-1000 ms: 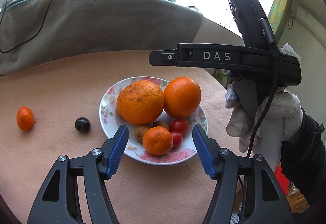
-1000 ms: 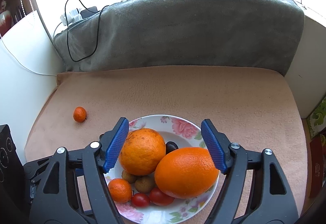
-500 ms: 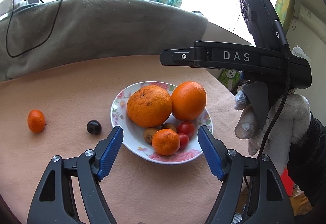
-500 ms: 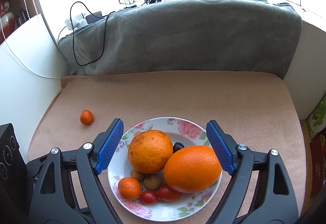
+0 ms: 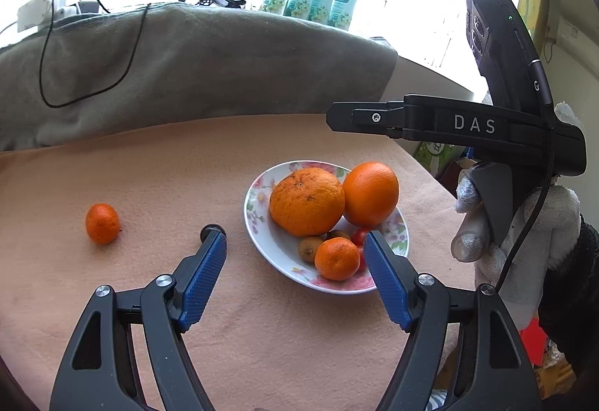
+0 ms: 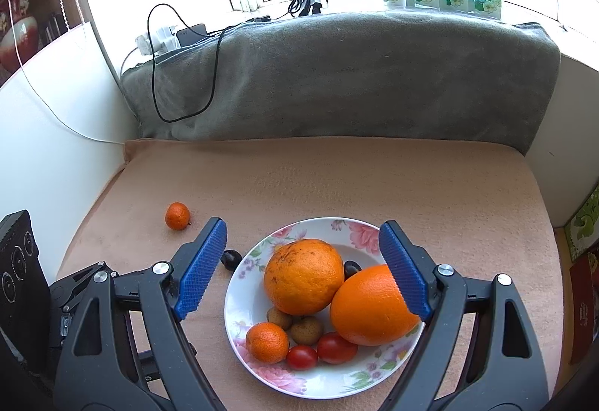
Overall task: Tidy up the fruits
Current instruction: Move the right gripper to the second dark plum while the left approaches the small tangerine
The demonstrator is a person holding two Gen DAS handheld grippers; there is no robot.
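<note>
Both your left gripper [image 5: 295,274] and right gripper [image 6: 304,268] hang spread and empty. The grape [image 6: 231,258] beside your right gripper's left finger could roll if nudged.

Floral plate [image 6: 239,302] lay on peach cloth, holding two large oranges [image 6: 303,276] side by side at 12 to 3 o'clock, small mandarin [image 6: 267,342], two brown fruits [image 6: 307,329], two cherry tomatoes [image 6: 337,347] at 6. Loose mandarin [image 6: 177,216] and dark grape [image 6: 231,258] lay off plate at 9 to 10 o'clock.

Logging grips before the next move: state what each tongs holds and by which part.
Nothing is held. The left tongs and right tongs are both open and empty above the plate of fruit.
</note>
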